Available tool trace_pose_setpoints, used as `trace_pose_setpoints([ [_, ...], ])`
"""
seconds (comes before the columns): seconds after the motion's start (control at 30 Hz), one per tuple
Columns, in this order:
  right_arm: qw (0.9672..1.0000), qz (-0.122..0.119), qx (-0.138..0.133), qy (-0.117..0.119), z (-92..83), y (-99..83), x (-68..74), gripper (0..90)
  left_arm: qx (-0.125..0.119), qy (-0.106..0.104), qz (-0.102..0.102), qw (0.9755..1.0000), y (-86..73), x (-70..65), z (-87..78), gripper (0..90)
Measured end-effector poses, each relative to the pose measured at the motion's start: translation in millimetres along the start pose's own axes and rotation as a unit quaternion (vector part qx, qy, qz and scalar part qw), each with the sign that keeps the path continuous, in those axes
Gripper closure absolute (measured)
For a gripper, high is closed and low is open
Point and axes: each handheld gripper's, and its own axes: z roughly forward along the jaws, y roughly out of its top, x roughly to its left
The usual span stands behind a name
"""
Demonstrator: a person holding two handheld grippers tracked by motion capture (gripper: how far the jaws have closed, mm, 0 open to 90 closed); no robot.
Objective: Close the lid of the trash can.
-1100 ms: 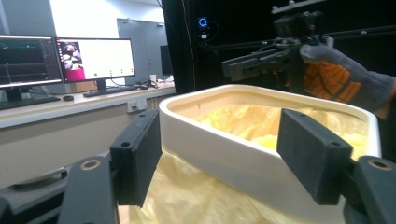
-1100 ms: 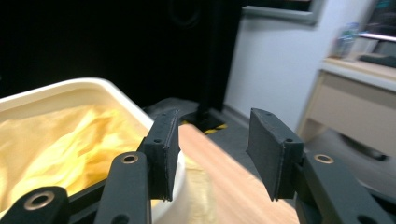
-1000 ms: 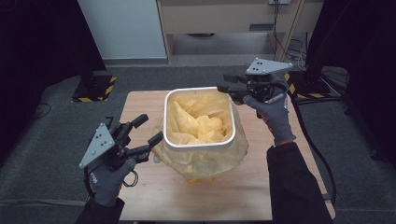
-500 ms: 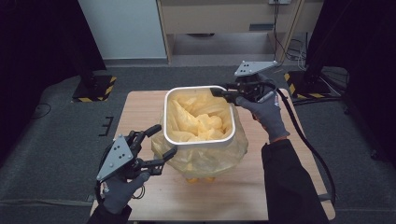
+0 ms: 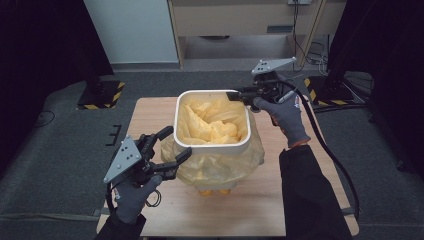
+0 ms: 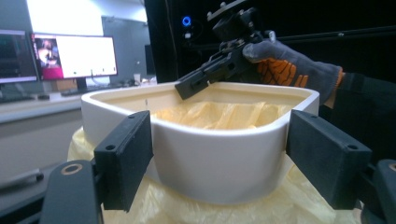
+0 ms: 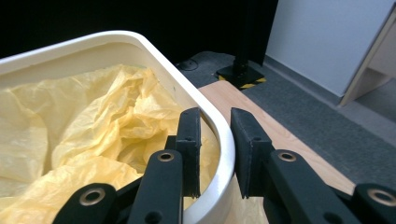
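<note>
Item: a white, square-mouthed plastic bin with rounded corners (image 5: 212,145) is standing at the middle of a light wooden table (image 5: 150,115), lined inside with a crumpled yellow plastic bag (image 5: 212,122) whose loose skirt is hanging outside the bin walls and spreading onto the tabletop. Right gripper (image 5: 235,95): it is reaching over the bin's far right corner, its jaws straddling the white rim, one pad inside against the bag and one outside; the jaws have just been closing, and in the right gripper view (image 7: 215,154) they are standing narrowly apart with the rim between them, whether the pads are actually pressing it being hard to tell. Left gripper (image 5: 175,145): it is hovering at the bin's near left corner with jaws spread wide, having just been opening; in the left gripper view (image 6: 219,163) the two black pads are flanking the bin wall without touching it. Margins: bare tabletop is lying left of the bin and along the near edge, with a narrower strip on the right under the person's dark sleeve (image 5: 310,195); grey floor (image 5: 65,145) is surrounding the table on all sides.
</note>
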Motion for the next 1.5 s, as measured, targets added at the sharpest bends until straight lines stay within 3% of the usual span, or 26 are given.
trace_pose_setpoints([
  [0.1, 0.9997, -0.018, 0.012, -0.012, 6.1, -4.0, -0.4, 74.7, 0.014, -0.002, -0.007, 0.9999, -3.3, 2.0, 0.8, 22.9],
  [0.3, 0.9996, -0.022, -0.003, -0.015, 6.9, -9.3, 2.0, 74.1, -0.026, -0.007, -0.026, 0.9993, 9.9, 5.9, -4.4, 23.9],
  [0.4, 0.9995, -0.022, -0.013, -0.02, 5.9, -11.0, 4.3, 72.2, -0.036, 0.008, -0.03, 0.9989, 20.5, 9.5, -4.0, 23.9],
  [0.57, 0.9979, -0.01, -0.062, -0.015, 3.6, -11.6, 9.3, 61.7, -0.002, 0.052, -0.029, 0.9983, 29.4, 20.4, 7.4, 23.5],
  [0.63, 0.9964, -0.011, -0.081, -0.023, 1.4, -9.9, 11.6, 60.4, 0.013, 0.059, -0.026, 0.9978, 26.9, 22.6, 12.9, 23.5],
  [0.73, 0.9924, -0.017, -0.109, -0.054, -2.2, -8.3, 14.4, 60.0, 0.034, 0.072, -0.025, 0.9965, 20.6, 25.5, 18.6, 23.8],
  [0.8, 0.9909, -0.03, -0.108, -0.076, -0.8, -8.9, 16.5, 61.2, 0.04, 0.074, -0.033, 0.9959, 14.2, 28.5, 21.8, 24.1],
  [0.87, 0.99, -0.035, -0.11, -0.081, 1.2, -10.1, 19.4, 65.4, 0.036, 0.07, -0.042, 0.996, 9.8, 30.1, 23.2, 24.5],
  [0.97, 0.9887, -0.047, -0.107, -0.093, 2.7, -11.7, 23.7, 69.9, 0.034, 0.071, -0.037, 0.9962, 7.5, 29.2, 24.2, 26.6],
  [1.03, 0.9878, -0.055, -0.105, -0.101, 4.1, -13.8, 25.8, 71.9, 0.047, 0.074, -0.032, 0.9957, 5.2, 28.2, 26.8, 28.2],
  [1.1, 0.9869, -0.058, -0.104, -0.109, 5.4, -16.6, 26.9, 73.2, 0.042, 0.072, -0.045, 0.9955, 2.6, 29.3, 28.1, 28.2],
  [1.23, 0.9847, -0.067, -0.104, -0.123, 9.9, -26.4, 28.6, 75.1, 0.039, 0.077, -0.048, 0.9951, -1.1, 31.5, 30.1, 28.2],
  [1.4, 0.98, -0.044, -0.145, -0.128, 12.5, -45.0, 27.6, 76.9, 0.021, 0.078, -0.054, 0.9953, -5.1, 31.1, 31.4, 27.9],
  [1.5, 0.9776, -0.048, -0.146, -0.144, 12.5, -45.2, 29.8, 73.0, 0.018, 0.083, -0.054, 0.9949, -5.7, 31.3, 31.8, 27.9],
])
